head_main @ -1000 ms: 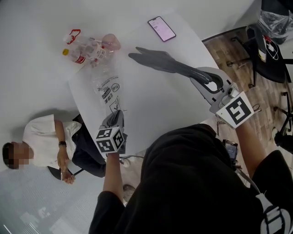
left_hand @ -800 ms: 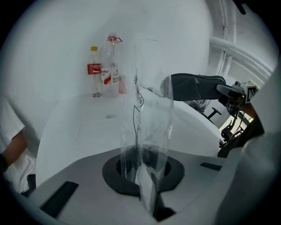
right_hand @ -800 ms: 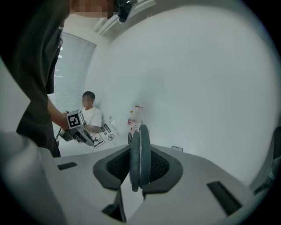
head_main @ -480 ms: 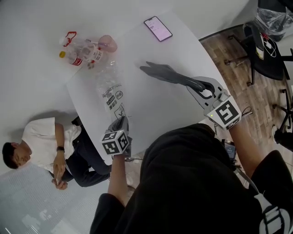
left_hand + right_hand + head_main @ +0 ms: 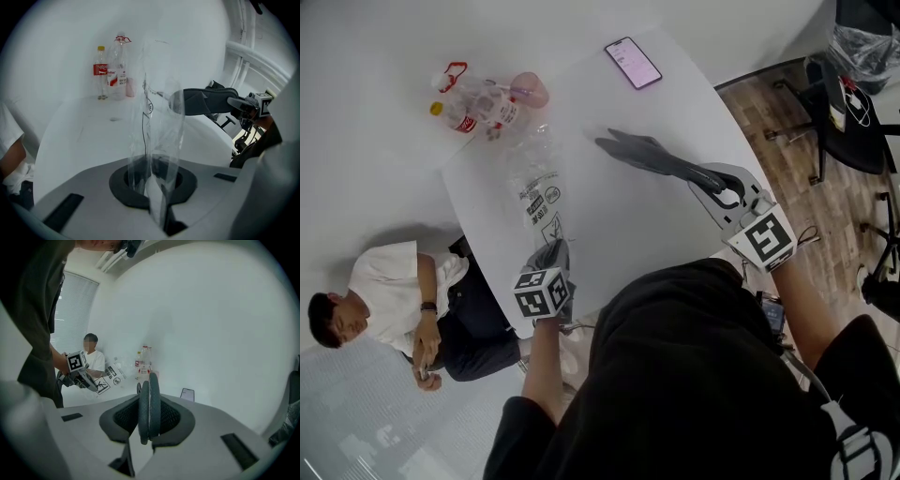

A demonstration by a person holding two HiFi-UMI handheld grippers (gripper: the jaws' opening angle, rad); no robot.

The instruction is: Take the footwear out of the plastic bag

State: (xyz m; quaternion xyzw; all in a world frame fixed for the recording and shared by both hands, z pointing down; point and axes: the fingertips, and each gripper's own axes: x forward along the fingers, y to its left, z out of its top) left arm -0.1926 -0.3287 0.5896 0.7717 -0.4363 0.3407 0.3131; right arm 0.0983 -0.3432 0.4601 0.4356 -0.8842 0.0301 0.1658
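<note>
L gripper [image 5: 549, 251] fingers clamped on edge of clear, printed plastic bag [image 5: 539, 183], which is stretched flat along white counter [image 5: 623, 234]. R gripper [image 5: 714, 175] fingers pinch footwear [image 5: 649, 153]: flat dark-grey pair, fully outside bag, over counter mid.

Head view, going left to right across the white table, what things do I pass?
bottles → plastic bag → footwear → right gripper
</note>
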